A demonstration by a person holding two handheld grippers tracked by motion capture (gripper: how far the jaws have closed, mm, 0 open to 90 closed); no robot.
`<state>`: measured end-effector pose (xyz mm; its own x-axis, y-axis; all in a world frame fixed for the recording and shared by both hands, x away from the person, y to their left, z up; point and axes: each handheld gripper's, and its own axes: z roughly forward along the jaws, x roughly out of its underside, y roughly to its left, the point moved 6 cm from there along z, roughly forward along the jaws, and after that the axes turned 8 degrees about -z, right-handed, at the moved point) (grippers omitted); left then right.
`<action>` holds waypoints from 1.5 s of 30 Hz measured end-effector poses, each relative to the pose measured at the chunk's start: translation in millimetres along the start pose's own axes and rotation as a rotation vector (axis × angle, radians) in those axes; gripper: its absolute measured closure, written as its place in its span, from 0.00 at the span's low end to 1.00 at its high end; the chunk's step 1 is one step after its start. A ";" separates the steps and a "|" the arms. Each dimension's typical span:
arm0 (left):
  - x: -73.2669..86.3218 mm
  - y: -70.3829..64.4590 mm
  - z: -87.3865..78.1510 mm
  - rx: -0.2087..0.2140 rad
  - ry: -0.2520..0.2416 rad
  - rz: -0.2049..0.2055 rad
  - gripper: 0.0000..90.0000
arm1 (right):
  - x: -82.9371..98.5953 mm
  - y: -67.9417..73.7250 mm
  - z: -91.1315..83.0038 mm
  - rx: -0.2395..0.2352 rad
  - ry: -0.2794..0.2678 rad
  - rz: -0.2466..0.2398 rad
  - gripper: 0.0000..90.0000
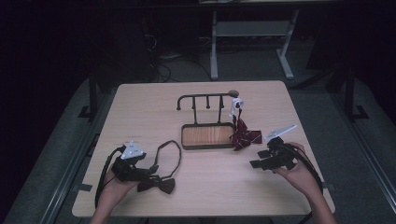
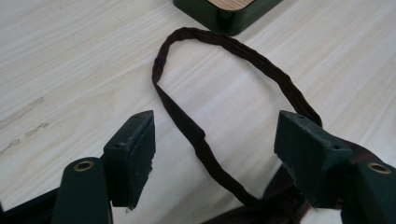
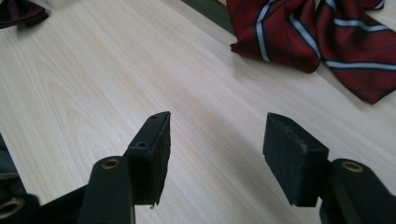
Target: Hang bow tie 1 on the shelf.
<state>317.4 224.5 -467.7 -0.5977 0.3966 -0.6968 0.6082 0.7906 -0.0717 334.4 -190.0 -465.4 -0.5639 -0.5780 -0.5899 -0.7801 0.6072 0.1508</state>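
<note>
Item one, closest to me: my left hand-held gripper [image 1: 150, 171], held low over the near left part of the bench [image 1: 140, 102], jaws spread wide and holding nothing. Item two: dark bow tie [image 1: 158, 184], lying flat on the bench just ahead of that hand-held gripper, its knot at the near edge and its thin neck strap [image 2: 201, 135] looping away toward the tray; in the left gripper view the strap runs between the two open jaws, and the right jaw sits over the dark cloth where the strap meets the bow. Whether the jaw touches the cloth I cannot tell. Item three: my right hand-held gripper [image 1: 255, 164], over the near right part of the bench, jaws likewise wide apart and empty, with bare wood between them in the right gripper view. Item four: red striped bow tie [image 1: 243, 136], white and dark stripes, hanging from the right end of the rack and spreading onto the bench at the tray's right edge, a little beyond my right hand-held gripper and apart from it. Item five: dark tray [image 1: 184, 138] with a wooden floor, mid-bench. Item six: dark hook rack [image 1: 205, 97], standing upright behind the tray.
</note>
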 end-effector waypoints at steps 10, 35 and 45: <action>-17.8 10.1 13.4 -0.014 0.062 0.009 0.40 | 16.0 7.7 7.0 0.000 -0.014 0.006 0.45; -47.6 40.2 68.4 -0.015 0.259 0.015 0.71 | 25.3 6.9 9.8 0.021 -0.040 0.008 0.46; -45.4 44.7 80.2 0.000 0.299 0.010 0.83 | 25.7 5.8 8.5 0.026 -0.054 0.016 0.47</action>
<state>413.6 204.4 -496.5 -0.7189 0.5245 -0.4561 0.6148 0.7859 -0.0653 317.7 -196.7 -486.5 -0.5599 -0.5383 -0.6299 -0.7638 0.6300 0.1405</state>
